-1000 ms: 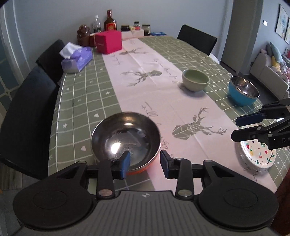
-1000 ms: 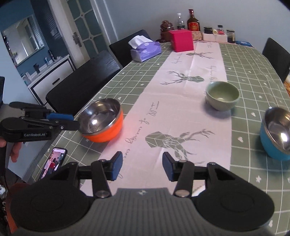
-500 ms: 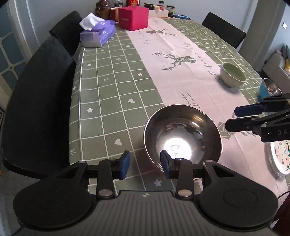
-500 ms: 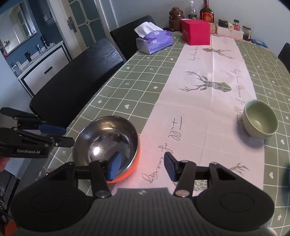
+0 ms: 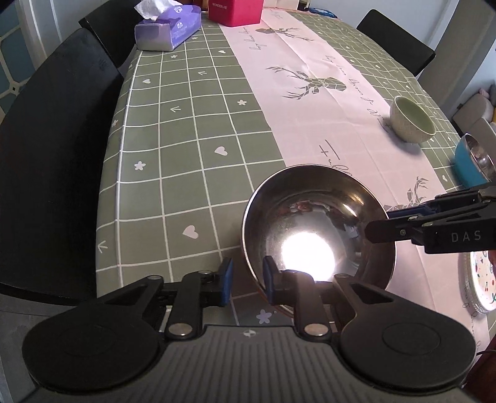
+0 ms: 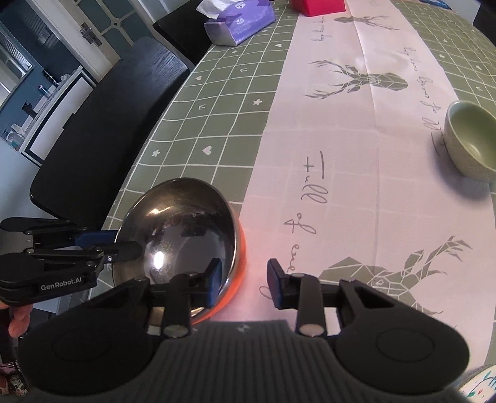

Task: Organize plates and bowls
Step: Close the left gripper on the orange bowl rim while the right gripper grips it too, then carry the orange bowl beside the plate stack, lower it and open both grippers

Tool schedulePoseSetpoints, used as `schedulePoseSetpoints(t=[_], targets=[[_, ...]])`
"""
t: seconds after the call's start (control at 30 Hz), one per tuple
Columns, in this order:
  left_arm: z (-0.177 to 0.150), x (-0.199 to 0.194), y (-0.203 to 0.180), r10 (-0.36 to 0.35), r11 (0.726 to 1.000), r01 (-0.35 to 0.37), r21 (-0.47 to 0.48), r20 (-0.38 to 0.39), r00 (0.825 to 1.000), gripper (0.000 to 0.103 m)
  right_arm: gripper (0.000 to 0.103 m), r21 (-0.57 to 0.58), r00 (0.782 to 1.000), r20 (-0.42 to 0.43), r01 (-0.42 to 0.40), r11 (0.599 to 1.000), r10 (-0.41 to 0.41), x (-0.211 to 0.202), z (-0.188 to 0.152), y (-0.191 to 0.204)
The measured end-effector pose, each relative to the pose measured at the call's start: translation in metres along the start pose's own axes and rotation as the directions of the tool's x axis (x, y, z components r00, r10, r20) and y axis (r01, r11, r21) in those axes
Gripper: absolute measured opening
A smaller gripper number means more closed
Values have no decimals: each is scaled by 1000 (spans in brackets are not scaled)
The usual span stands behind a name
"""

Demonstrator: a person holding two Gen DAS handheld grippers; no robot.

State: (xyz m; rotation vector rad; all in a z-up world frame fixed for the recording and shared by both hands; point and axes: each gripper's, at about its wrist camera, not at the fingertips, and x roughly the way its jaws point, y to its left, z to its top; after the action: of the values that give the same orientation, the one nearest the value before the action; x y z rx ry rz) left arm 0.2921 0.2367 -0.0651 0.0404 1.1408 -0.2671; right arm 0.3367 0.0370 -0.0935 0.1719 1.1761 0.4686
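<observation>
Straddling the rim of the steel bowl with the orange outside (image 5: 316, 238), my left gripper (image 5: 246, 283) has one blue pad inside the bowl and the other outside it, and its jaws are closing; from my own camera I see a gap between the outer pad and the wall, so I cannot call it a grip yet. My right gripper (image 6: 243, 279) comes at the same bowl (image 6: 183, 235) from the opposite side, one finger dipped inside the shiny hollow, the other out over the pink runner (image 6: 341, 155), the orange wall between them; these jaws are closing too, with clear space left on the outer side. In the left view the right gripper (image 5: 387, 223) reaches in over the bowl's far rim, and in the right view the left gripper (image 6: 124, 245) sits at the bowl's left edge. The bowl stands upright near the table's edge, where the green checked cloth (image 5: 186, 155) meets the runner. Farther along, a pale green ceramic bowl (image 5: 412, 124) rests on the runner's far border, and a blue bowl with a steel lining (image 5: 471, 164) sits beyond it at the right edge of the left view. A white plate with a coloured pattern (image 5: 480, 282) lies close by on my right side. A purple tissue box (image 5: 169, 29) and a pink box (image 5: 235, 11) stand at the table's far end.
</observation>
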Motion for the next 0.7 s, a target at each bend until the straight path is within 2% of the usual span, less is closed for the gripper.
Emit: schedulePoseSetpoints(t=[0.03,0.1,0.23,0.37,0.57,0.7], targets=[[0,0,-2,-1,1000,1,0,0,1000,15,22,9,1000,-2,-12,1000,12,1,0,-1],[1,1,-5,20,1000,-20,8,7,1000,14,12,32,999,-7,-33,999,33,0,-1,-1],[-2,-2,-11,20,1000,-20,5,13,1000,13,11,41,1000,-15,-10,999,10,-2,-1,-1],[-7,-11,-21,11,1000,-11,8,15,1000,13,9,68,999,-33,-33,997,36,-11,-5,-10],[-18,-27,-56,1,999,-1,39,1,1000,14,9,35,999,-38,-18,999,20,-42,-24,-18],[-27,-33,-79,-35,998,36,44,-10,999,14,9,11,999,-47,2,1000,-2,-64,-40,-29]])
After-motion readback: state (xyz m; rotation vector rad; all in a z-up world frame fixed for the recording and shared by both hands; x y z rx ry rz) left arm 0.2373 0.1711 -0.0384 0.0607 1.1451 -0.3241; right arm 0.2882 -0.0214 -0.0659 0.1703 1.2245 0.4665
